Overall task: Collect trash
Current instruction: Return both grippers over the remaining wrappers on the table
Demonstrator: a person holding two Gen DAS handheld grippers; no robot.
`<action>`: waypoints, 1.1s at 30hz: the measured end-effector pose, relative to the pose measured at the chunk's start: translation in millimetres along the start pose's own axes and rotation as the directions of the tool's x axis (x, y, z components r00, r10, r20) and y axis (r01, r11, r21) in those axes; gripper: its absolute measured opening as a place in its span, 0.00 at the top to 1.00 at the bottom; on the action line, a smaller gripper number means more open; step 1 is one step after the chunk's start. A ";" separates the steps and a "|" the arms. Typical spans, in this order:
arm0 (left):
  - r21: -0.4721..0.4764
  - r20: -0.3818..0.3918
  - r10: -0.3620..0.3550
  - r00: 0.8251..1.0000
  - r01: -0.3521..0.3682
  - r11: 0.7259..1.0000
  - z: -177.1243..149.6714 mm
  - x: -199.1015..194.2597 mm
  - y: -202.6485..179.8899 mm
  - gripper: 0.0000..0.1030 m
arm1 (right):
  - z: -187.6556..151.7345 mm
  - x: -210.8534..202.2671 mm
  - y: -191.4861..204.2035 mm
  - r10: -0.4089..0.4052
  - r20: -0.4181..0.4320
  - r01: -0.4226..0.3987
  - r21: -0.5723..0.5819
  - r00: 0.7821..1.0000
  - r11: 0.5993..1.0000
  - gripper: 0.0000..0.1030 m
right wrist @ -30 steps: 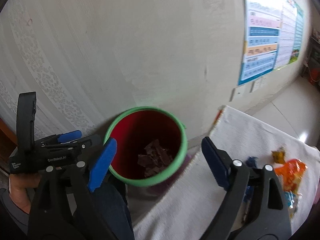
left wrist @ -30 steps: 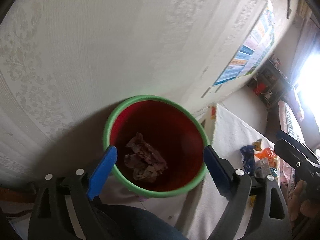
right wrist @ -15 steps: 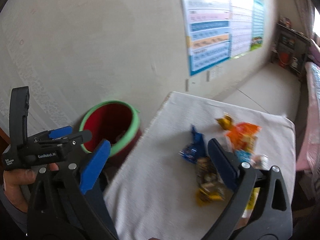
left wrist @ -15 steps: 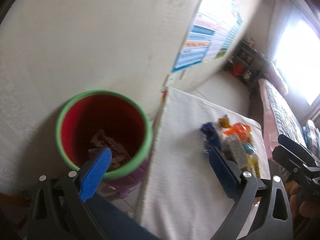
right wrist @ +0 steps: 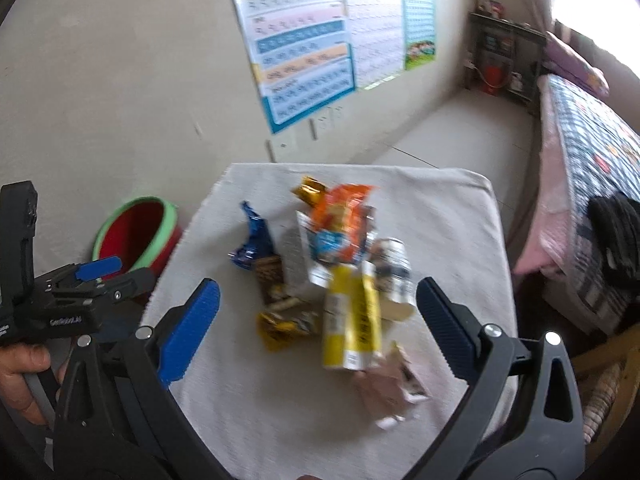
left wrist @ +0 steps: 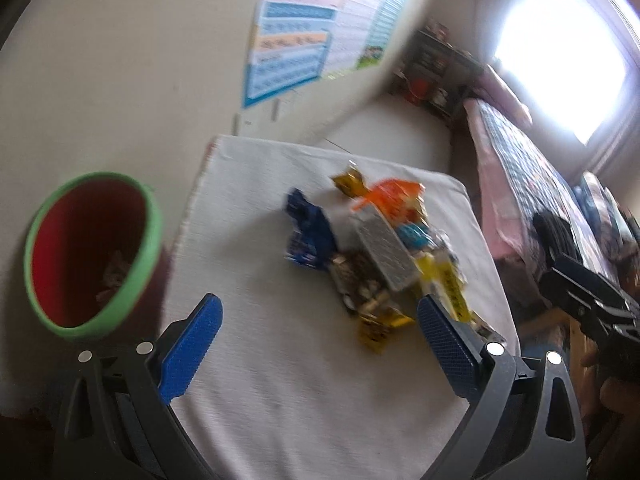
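Observation:
A heap of wrappers lies on the white-clothed table (left wrist: 260, 380): a blue wrapper (left wrist: 310, 234), an orange bag (left wrist: 396, 198), a grey packet (left wrist: 384, 254), a yellow box (right wrist: 352, 320) and a gold wrapper (right wrist: 284, 326). A red bin with a green rim (left wrist: 90, 252) stands on the floor left of the table, with crumpled trash at its bottom. My left gripper (left wrist: 318, 330) hangs open above the near table, nothing between its fingers. My right gripper (right wrist: 318, 310) is open above the heap, touching nothing. The left gripper (right wrist: 100, 270) shows at the left of the right wrist view.
A wall with coloured posters (right wrist: 304, 48) runs behind the table. A bed with a patterned cover (right wrist: 592, 160) stands to the right, a dark shelf (right wrist: 504, 60) in the far corner. The red bin (right wrist: 134, 234) sits against the wall.
Both grippers have swung right, from over the red bin to over the table and its wrappers. Both pairs of jaws stand a little wider than a second ago.

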State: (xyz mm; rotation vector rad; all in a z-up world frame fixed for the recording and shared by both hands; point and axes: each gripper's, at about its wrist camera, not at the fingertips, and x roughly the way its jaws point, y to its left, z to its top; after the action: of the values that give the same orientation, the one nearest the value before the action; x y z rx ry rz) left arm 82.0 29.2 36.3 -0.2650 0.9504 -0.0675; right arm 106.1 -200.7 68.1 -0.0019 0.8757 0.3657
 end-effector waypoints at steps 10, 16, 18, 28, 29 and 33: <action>0.045 -0.133 -0.030 0.991 0.037 0.998 -16.1 48.9 -33.3 0.09 | -9.0 11.3 -33.0 -0.024 -0.038 0.025 0.034 0.999 0.999 0.06; 0.037 -0.227 -0.063 0.972 0.073 0.997 -23.4 88.1 -42.1 0.10 | -11.1 28.5 -43.7 -0.018 -0.080 0.021 0.038 0.997 0.999 0.06; 0.038 -0.248 -0.065 0.967 0.077 0.996 -25.1 98.9 -45.2 0.10 | -11.4 35.3 -47.6 -0.017 -0.092 0.021 0.045 0.996 0.999 0.06; 0.056 -0.349 -0.045 0.936 0.069 0.996 -32.5 155.3 -57.4 0.27 | -4.3 78.5 -64.2 -0.005 -0.158 0.014 0.057 0.987 0.998 0.06; 0.059 -0.355 -0.046 0.934 0.072 0.996 -34.0 157.4 -56.9 0.36 | -3.2 84.4 -65.2 -0.005 -0.165 0.015 0.056 0.986 0.998 0.06; 0.092 -0.353 -0.038 0.935 0.076 0.993 -38.5 158.8 -57.4 0.64 | 0.8 109.5 -77.0 -0.020 -0.198 0.037 0.085 0.980 0.996 0.06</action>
State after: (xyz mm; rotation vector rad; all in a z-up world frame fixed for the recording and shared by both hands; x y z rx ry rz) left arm 146.5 -61.2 -96.6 -0.1865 1.2911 -0.2234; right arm 194.6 -238.6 -24.9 0.0314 1.0866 0.3030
